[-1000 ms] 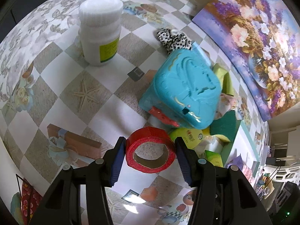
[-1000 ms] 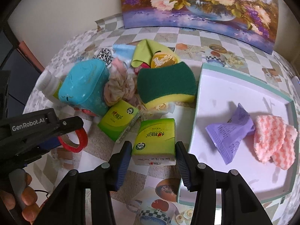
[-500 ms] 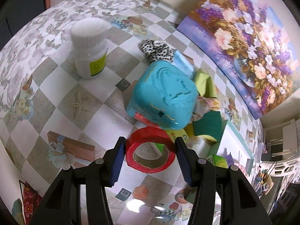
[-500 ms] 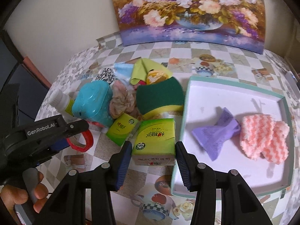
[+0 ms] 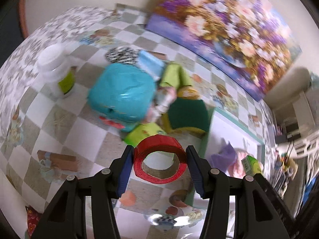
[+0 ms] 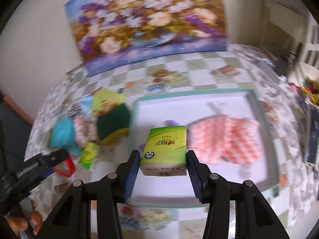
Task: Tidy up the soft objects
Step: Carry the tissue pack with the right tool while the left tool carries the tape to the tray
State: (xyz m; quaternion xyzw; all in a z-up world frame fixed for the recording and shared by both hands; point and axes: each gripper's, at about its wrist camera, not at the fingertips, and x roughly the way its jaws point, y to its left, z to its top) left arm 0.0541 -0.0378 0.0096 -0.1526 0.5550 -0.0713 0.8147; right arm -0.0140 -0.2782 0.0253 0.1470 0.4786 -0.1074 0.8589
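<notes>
My left gripper [image 5: 159, 159] is shut on a red tape roll [image 5: 160, 159], lifted over the tablecloth near the tray's left edge. My right gripper [image 6: 162, 159] is shut on a green tissue pack [image 6: 165, 149], held above the white tray [image 6: 265, 139]. In the tray lie a pink checked cloth [image 6: 225, 139] and a purple packet [image 5: 223, 155], mostly hidden behind the pack in the right wrist view. The pile at the left holds a green-and-yellow sponge [image 5: 187, 113], a teal plastic box [image 5: 121, 97], a second green tissue pack [image 5: 145, 133] and cloths.
A white bottle [image 5: 55, 67] with a green label stands left of the pile. A flower painting [image 6: 149, 23] leans on the wall behind the table. A hand [image 6: 24, 221] holds the left gripper at the lower left of the right wrist view. Both views are blurred.
Both grippers have risen and swung right with their loads. The tissue pack left the tablecloth and now hangs over the tray; the tape roll has come toward the tray's edge.
</notes>
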